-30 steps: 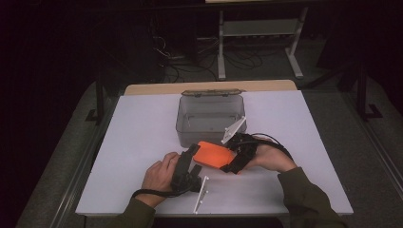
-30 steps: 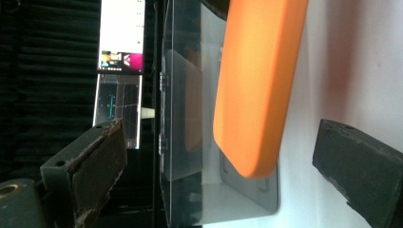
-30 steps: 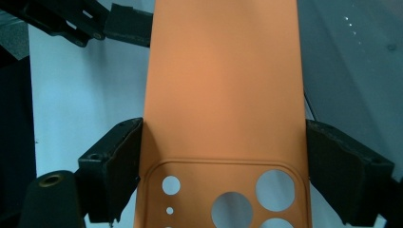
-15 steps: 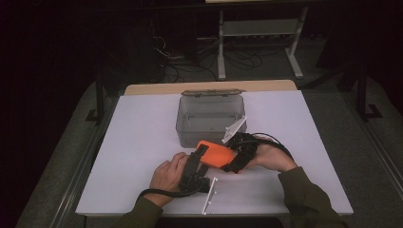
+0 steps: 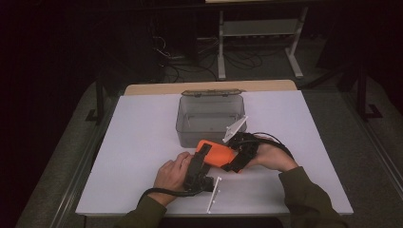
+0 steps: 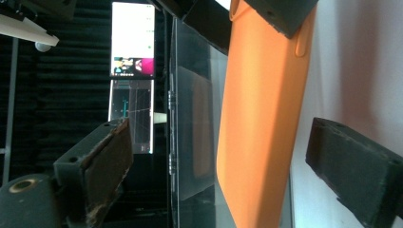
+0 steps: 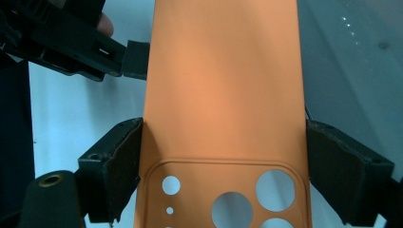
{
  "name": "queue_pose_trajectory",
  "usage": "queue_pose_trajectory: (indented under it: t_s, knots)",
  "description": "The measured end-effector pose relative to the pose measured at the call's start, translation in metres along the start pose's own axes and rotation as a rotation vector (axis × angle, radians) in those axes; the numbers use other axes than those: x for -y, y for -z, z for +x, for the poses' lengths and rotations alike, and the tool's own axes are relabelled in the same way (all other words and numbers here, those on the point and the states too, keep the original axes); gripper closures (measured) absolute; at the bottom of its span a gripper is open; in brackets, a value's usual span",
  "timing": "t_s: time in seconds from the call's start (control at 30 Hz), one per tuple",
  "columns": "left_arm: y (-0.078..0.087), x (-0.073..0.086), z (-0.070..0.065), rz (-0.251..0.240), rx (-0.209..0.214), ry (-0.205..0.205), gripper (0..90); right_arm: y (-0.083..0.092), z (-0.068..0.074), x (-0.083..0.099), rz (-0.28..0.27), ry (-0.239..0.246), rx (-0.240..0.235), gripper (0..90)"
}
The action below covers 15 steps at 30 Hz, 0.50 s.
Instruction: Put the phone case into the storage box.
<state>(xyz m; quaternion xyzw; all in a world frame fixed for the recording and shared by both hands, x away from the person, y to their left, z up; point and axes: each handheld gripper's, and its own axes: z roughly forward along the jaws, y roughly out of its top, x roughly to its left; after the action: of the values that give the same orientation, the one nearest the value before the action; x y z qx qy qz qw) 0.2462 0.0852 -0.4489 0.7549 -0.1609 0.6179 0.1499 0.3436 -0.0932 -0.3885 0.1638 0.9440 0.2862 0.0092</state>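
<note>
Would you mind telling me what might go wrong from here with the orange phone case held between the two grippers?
The right gripper clamps the orange phone case only by its edges at the camera-cutout end, so it might flex or slip. The left gripper has just been closing, with the case between its jaws but not yet pressed; an off-centre bite could twist it. The clear plastic box stands close behind and might get knocked.

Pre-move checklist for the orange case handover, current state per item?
1. Right gripper clamped on the case, camera-hole end: ok.
2. Left gripper straddling the case: ok; its fingers have just been closing.
3. Left fingers pressing on the case: not ok, gaps on both sides.
4. Case clear of the bin: ok in the high view.
5. Case lifted off the table: cannot tell.
</note>
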Motion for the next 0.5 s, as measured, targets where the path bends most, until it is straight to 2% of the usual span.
queue_pose_trajectory:
  t_s: [0.07,0.27,0.5]
  knots:
    - [-0.0005,0.0006,-0.0002,-0.009,-0.010,0.011,12.0,0.0000,0.0001,0.0001,0.000,0.000,0.001,15.4]
    - [-0.0003,-0.0013,-0.0017,0.001,-0.010,-0.002,15.8,-0.0012,0.0004,-0.0001,0.003,-0.004,0.001,15.4]
    - [-0.0013,-0.0022,-0.0041,0.000,-0.016,0.011,20.3,-0.0016,0.0006,-0.0003,0.003,-0.002,0.000,15.3]
